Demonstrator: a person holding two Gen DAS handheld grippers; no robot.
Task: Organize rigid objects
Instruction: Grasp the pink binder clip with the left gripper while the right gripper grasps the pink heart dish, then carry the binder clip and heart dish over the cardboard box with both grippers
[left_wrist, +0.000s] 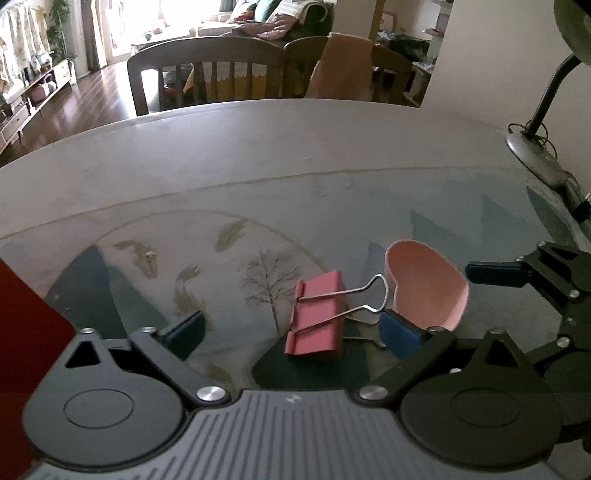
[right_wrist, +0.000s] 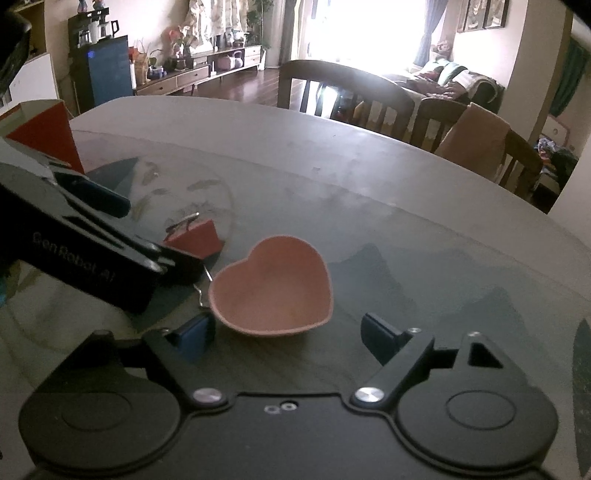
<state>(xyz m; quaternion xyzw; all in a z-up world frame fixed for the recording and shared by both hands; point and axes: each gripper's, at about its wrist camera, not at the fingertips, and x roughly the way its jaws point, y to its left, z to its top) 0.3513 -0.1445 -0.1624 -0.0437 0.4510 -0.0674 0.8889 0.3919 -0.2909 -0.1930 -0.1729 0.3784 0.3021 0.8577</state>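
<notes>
A pink binder clip (left_wrist: 316, 314) lies on the table with its wire handles toward a pink heart-shaped bowl (left_wrist: 424, 284). My left gripper (left_wrist: 291, 332) is open and low over the table. The clip sits between its blue pads, and the right pad (left_wrist: 400, 336) is close to the wire handles. My right gripper (right_wrist: 288, 336) is open, with the near rim of the heart bowl (right_wrist: 273, 288) just ahead between its fingertips. No pad presses on the bowl. The clip (right_wrist: 195, 236) shows left of the bowl, partly hidden by the left gripper's fingers (right_wrist: 107, 197).
A red box (right_wrist: 44, 129) stands at the table's left side, close to my left gripper. A desk lamp base (left_wrist: 532, 151) with its cable sits at the far right. Wooden chairs (left_wrist: 207, 70) line the far edge. A patterned mat (left_wrist: 258, 221) covers the tabletop.
</notes>
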